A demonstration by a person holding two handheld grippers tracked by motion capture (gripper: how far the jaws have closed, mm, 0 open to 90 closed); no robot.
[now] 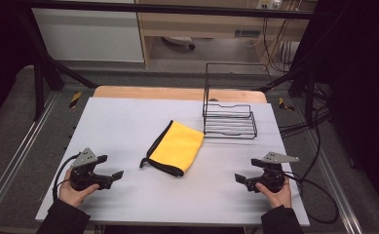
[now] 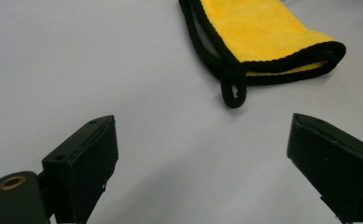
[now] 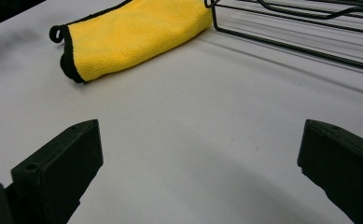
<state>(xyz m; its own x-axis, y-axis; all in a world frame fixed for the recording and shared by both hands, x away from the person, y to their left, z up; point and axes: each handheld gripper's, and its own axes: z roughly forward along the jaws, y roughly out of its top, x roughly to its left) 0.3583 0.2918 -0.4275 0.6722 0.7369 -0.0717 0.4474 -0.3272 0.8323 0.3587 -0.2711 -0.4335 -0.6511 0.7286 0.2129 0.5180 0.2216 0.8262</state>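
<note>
- High view: folded yellow microfibre cloth with black edging (image 1: 176, 147) lies mid-table, just beside the black wire rack (image 1: 229, 119).
- Left gripper (image 1: 110, 176) and right gripper (image 1: 242, 179) rest near the table's front corners, jaws spread wide, empty.
- Left gripper view reveals the cloth's black hanging loop (image 2: 233, 92).

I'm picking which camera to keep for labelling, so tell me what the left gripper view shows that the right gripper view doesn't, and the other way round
Left gripper view alone: the cloth's black hanging loop close up, with the folded layers open toward the camera. Right gripper view alone: the black wire rack, its base wires crossing the top right, one corner close beside the cloth; whether they touch I can't tell. Both share the folded yellow cloth with black trim lying on the grey table, and each view's own two jaws standing wide apart with nothing between them.
</note>
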